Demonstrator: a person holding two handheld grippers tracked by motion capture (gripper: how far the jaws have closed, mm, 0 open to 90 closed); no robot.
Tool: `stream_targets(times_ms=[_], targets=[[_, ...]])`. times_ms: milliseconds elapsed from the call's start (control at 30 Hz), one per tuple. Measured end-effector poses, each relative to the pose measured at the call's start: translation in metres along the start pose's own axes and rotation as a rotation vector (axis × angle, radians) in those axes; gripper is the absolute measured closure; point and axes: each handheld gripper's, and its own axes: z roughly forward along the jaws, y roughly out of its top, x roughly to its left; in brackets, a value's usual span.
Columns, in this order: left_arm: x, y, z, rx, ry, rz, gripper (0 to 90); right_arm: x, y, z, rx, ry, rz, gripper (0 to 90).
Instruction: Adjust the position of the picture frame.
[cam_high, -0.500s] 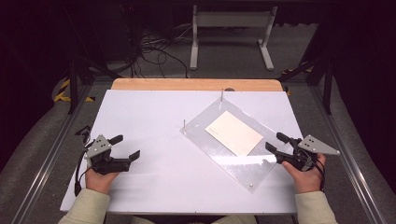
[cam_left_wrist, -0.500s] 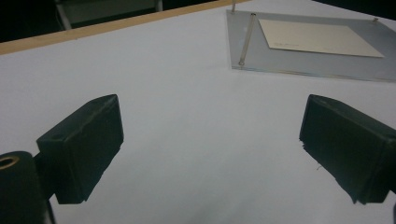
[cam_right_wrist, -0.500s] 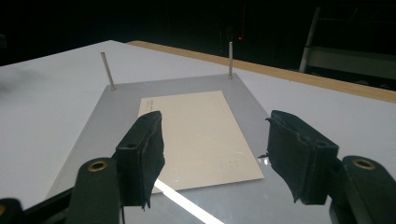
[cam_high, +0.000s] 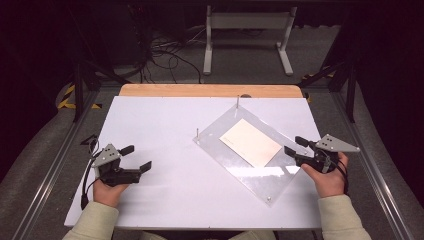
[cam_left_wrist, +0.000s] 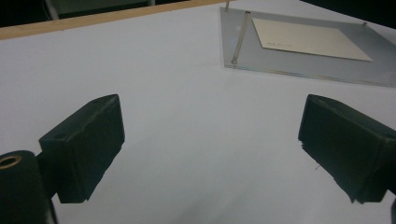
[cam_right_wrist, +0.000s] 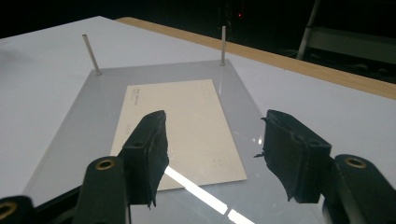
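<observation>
A clear acrylic plate (cam_high: 255, 175) lies at an angle on the right half of the white table (cam_high: 165, 120). A cream card (cam_high: 250, 142) rests on it, and thin metal pins (cam_high: 198, 134) stand at its corners. My right gripper (cam_high: 295, 145) hovers at the plate's right edge and is open. In the right gripper view its jaws (cam_right_wrist: 212, 149) frame the card (cam_right_wrist: 182, 126) with nothing between them. My left gripper (cam_high: 137, 157) is open over bare table at the left. Its jaws (cam_left_wrist: 210, 149) stand wide apart, with the plate (cam_left_wrist: 303, 65) far ahead.
A wooden strip (cam_high: 210, 90) runs along the table's far edge. Beyond it are a dark floor with cables (cam_high: 165, 52) and a metal stand (cam_high: 245, 30). Bare white tabletop lies between the two grippers.
</observation>
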Motion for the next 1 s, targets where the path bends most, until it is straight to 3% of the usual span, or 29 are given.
stream_targets(times_ms=[333, 700, 800, 1000], targets=[[0.0, -0.001, 0.0, 0.015, 0.01, 0.005, 7.7, -0.027, 0.01, 0.013, 0.07, -0.044, 0.015, 48.9], [0.0, -0.001, 0.0, 0.014, 0.0, -0.001, 7.8, -0.055, 0.011, 0.02, 0.182, -0.088, -0.001, 88.6], [0.001, -0.001, 0.0, 0.012, 0.001, -0.004, 7.9, -0.062, 0.007, 0.023, 0.223, -0.085, -0.027, 90.0], [0.0, -0.001, 0.0, 0.014, 0.0, -0.003, 7.8, -0.072, -0.003, 0.029, 0.263, -0.089, 0.028, 90.0]])
